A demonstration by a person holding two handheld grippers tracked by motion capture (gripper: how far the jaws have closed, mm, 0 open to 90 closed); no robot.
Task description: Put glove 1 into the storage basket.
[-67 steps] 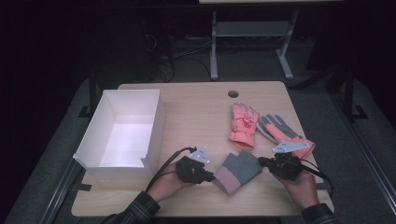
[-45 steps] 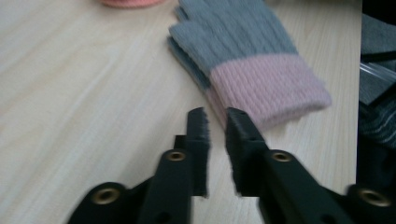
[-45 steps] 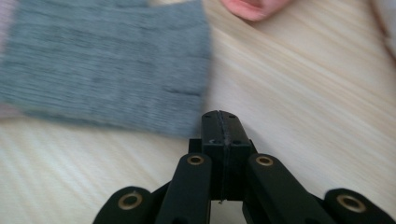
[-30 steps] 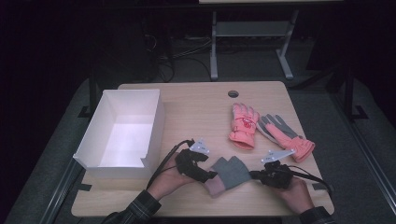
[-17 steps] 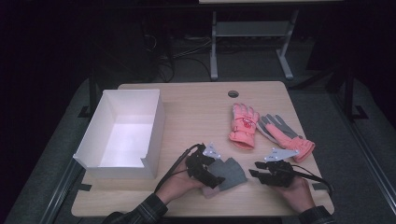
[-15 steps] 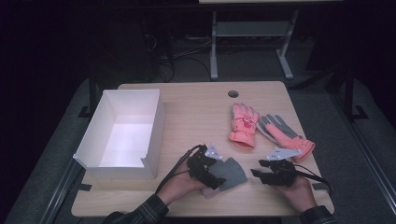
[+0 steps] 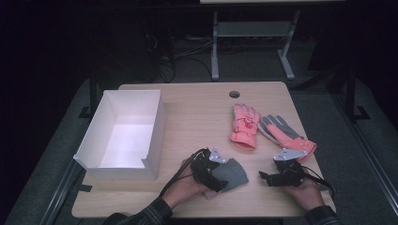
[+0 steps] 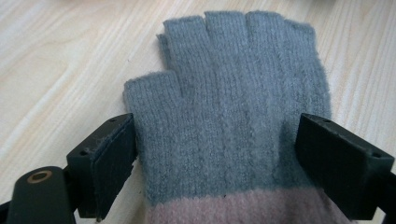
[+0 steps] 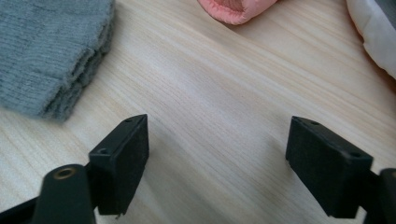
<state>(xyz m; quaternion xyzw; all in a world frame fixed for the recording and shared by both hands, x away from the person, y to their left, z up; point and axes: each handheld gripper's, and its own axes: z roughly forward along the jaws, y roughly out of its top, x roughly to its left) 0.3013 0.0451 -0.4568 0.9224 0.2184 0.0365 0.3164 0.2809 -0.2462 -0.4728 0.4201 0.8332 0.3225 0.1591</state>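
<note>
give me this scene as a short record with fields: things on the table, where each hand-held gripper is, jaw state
table: wood top
box: white, open, at the table's left
grey glove: fingerless, pink cuff, flat at front centre
pink gloves: a pair at the right
left hand-held gripper: astride the grey glove above its cuff; jaws just opened, one each side of the glove
right hand-held gripper: over bare table right of the grey glove; jaws just opened, nothing between
</note>
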